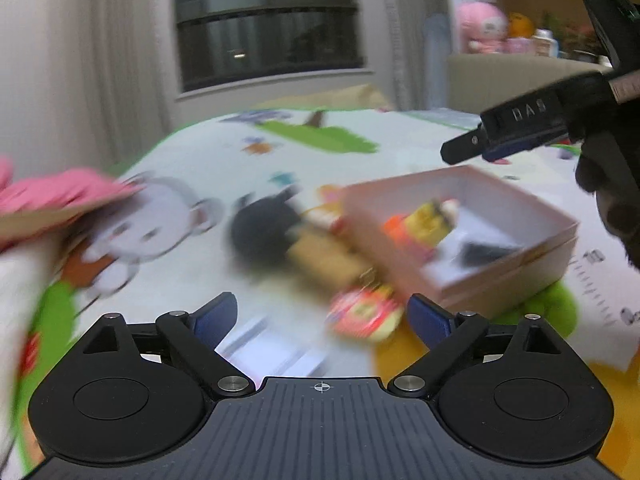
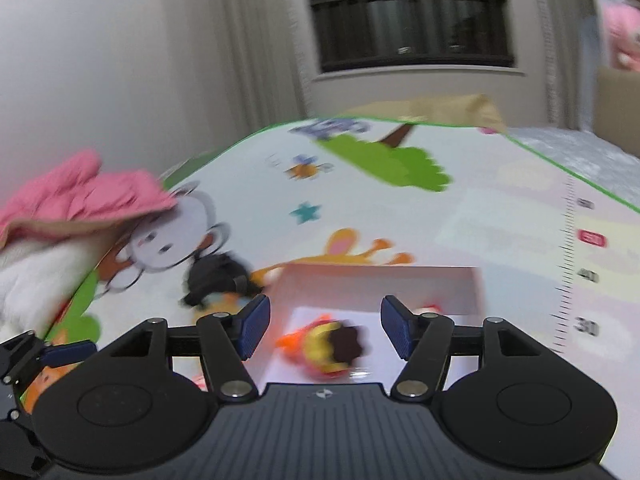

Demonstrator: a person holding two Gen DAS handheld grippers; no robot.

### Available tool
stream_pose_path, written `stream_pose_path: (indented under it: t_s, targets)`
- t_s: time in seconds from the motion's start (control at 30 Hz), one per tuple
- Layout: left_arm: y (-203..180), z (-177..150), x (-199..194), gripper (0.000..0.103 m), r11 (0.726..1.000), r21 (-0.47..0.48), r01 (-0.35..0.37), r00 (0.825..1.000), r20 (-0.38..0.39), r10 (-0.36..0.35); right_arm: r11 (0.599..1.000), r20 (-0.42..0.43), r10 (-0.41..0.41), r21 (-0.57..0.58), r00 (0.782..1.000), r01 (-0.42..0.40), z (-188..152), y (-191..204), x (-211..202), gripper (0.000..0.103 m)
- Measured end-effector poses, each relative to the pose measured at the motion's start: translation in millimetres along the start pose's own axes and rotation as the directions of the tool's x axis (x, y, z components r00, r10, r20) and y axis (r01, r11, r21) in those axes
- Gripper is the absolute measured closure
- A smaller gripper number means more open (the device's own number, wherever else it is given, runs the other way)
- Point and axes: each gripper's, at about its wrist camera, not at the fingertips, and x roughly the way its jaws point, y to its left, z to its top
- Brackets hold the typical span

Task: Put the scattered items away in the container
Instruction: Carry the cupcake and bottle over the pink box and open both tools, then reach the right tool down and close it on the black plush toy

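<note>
A pale pink box (image 1: 516, 248) stands open on the cartoon play mat. Inside it lies a yellow and orange toy figure (image 1: 424, 220) beside a dark item (image 1: 484, 252). My left gripper (image 1: 322, 316) is open wide and holds nothing. Just ahead of its right finger a small red and yellow toy (image 1: 364, 314) lies on the mat. A doll with black hair and a tan body (image 1: 296, 240) lies against the box's left side. My right gripper (image 2: 324, 328) hovers over the box (image 2: 380, 284), open, with the yellow figure (image 2: 328, 348) below, untouched by the pads.
A pink cloth (image 2: 80, 196) lies on a cardboard flap at the mat's left edge. A gloved hand (image 1: 616, 200) holds the right gripper (image 1: 472, 148) above the box. Plush toys (image 1: 480, 24) sit on a shelf at the back right. A window and curtains stand behind the mat.
</note>
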Motion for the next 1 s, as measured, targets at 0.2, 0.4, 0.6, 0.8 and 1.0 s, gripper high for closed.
stream_pose_path:
  t_s: [0.2,0.4,0.6,0.8,1.0]
  targets:
    - [50.6,-36.2,-17.2,0.006,0.986,-0.165,-0.035,0.999,-0.045,0.028,0.999,-0.181,0.028,-0.013,0.983,-0.031,37.1,55.3,69.6,0.041]
    - [77.0,-54.7,-26.7,0.005,0.963,-0.269,0.015,0.999,-0.032,-0.024,0.996,-0.26,-0.047,-0.086,0.964,0.025,79.2,90.4,164.7,0.019]
    - [73.7,-56.1,-43.1,0.003,0.965,-0.256,0.061,0.998,0.019,-0.058,0.996,-0.387,-0.092,-0.053,0.917,0.077,83.0,93.3,242.1,0.019]
    - [67.8,-56.1,-45.4,0.003,0.965,-0.244,0.094,0.995,0.04,-0.087,0.999,-0.486,0.036,0.017,0.873,-0.032,59.6,97.0,241.1,0.019]
    - [66.1,-62.5,-44.7,0.003,0.964,-0.242,0.111,0.994,0.041,-0.104,0.983,-0.581,0.12,-0.044,0.805,-0.179,20.4,136.4,182.8,0.033]
